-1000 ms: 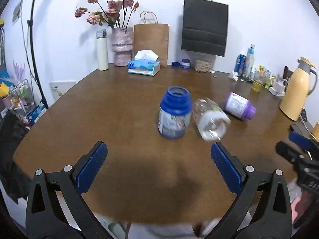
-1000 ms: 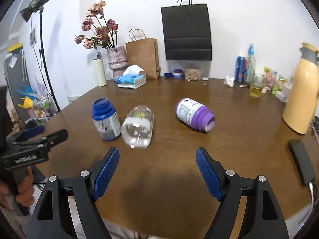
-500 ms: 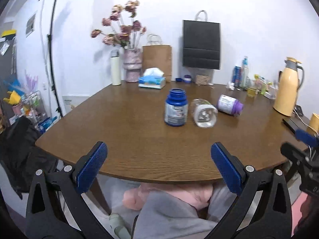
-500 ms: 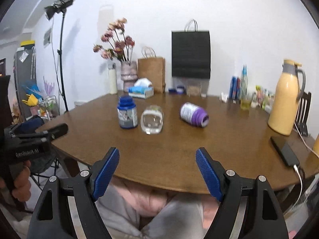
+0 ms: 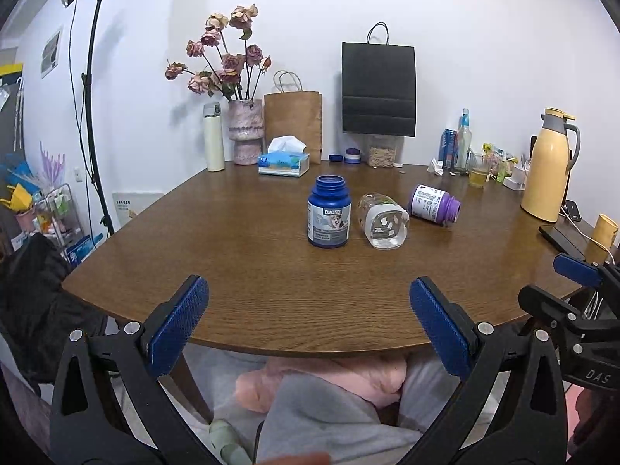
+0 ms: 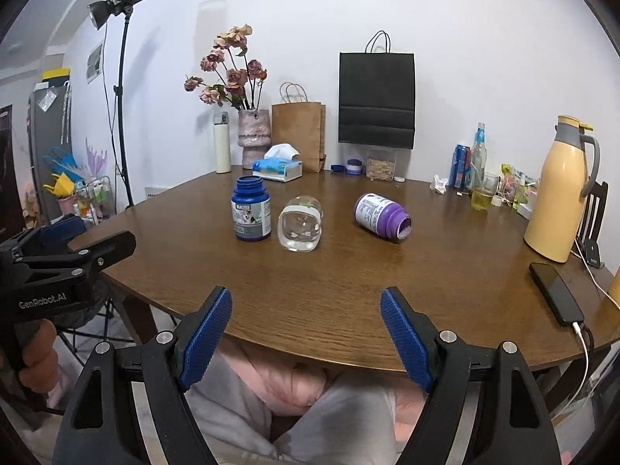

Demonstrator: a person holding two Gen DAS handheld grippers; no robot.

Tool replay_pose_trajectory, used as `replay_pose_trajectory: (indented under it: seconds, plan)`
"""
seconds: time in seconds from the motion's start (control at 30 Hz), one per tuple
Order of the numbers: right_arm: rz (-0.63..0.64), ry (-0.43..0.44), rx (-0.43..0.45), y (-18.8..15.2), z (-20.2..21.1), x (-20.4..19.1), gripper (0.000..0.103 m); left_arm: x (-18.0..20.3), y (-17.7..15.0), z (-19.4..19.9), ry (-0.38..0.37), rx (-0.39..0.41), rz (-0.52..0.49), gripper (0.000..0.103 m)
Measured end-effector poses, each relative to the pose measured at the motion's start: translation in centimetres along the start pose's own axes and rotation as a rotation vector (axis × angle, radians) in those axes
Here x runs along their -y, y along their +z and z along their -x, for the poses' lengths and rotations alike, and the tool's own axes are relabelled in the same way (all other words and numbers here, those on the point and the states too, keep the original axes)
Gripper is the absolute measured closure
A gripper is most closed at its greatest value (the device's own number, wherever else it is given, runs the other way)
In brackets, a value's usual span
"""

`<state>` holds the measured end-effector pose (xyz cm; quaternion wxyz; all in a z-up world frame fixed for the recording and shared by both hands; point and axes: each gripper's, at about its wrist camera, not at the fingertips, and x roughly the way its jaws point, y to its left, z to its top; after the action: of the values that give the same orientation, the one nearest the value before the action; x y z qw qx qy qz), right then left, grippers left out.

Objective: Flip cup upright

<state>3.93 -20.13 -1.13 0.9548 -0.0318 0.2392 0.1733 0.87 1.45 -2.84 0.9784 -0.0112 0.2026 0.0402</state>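
One clear cup lying on its side just right of the upright blue bottle, likely light, rigid, slick, best pinched across mid-body; left gripper and right gripper both spread apart, empty, well short of it.

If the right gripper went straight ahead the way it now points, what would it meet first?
Probably the clear cup, lying on its side on the table. The right gripper, open, is back at the near edge, and nothing lies between them. The blue bottle stands just left of that line. Depth is uncertain.
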Motion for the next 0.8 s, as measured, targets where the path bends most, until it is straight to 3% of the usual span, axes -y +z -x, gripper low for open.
replay_pose_trajectory:
  seconds: [0.8]
  plan:
    - [-0.011,0.002,-0.002,-0.21,-0.03,0.29,0.02,0.04,-0.09,-0.04,0.002,-0.005,0.003,0.0]
